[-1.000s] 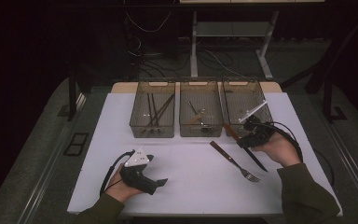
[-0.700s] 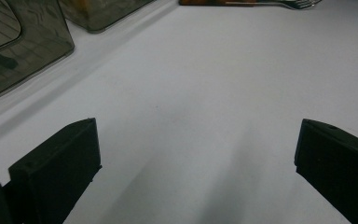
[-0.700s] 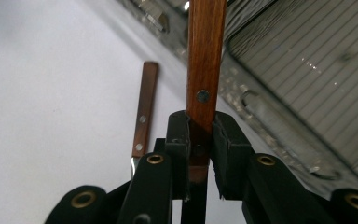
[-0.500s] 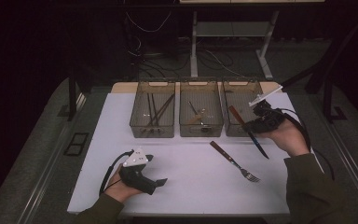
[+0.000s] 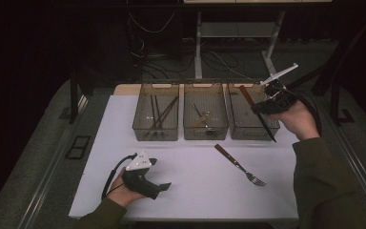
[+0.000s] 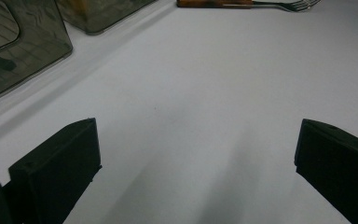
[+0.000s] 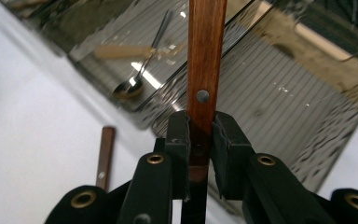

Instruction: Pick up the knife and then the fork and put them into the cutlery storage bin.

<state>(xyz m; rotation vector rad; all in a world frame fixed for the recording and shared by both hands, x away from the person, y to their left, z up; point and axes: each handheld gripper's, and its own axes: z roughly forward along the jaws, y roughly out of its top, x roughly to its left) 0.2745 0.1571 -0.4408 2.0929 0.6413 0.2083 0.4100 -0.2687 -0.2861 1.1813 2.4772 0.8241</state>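
Gripping a wooden-handled knife (image 5: 256, 111), the right gripper (image 5: 266, 106) has its jaws nearly closed, pads pressed on either side of the handle just below a rivet, as the right gripper view shows (image 7: 200, 140). In the high view the knife is held in the air, tilted, over the front right corner of the right-hand bin (image 5: 248, 131), handle toward the far side and dark blade pointing down toward the table's near right. Left gripper (image 5: 164, 187) rests on the white table (image 5: 195, 191) at near left, jaws spread wide with nothing between them; its own view shows bare table between the two black jaws. A fork (image 5: 240, 165) lies flat on the table in front of the bins, apart from both grippers. Middle bin (image 5: 205, 133) and left bin (image 5: 155, 133) hold other cutlery.
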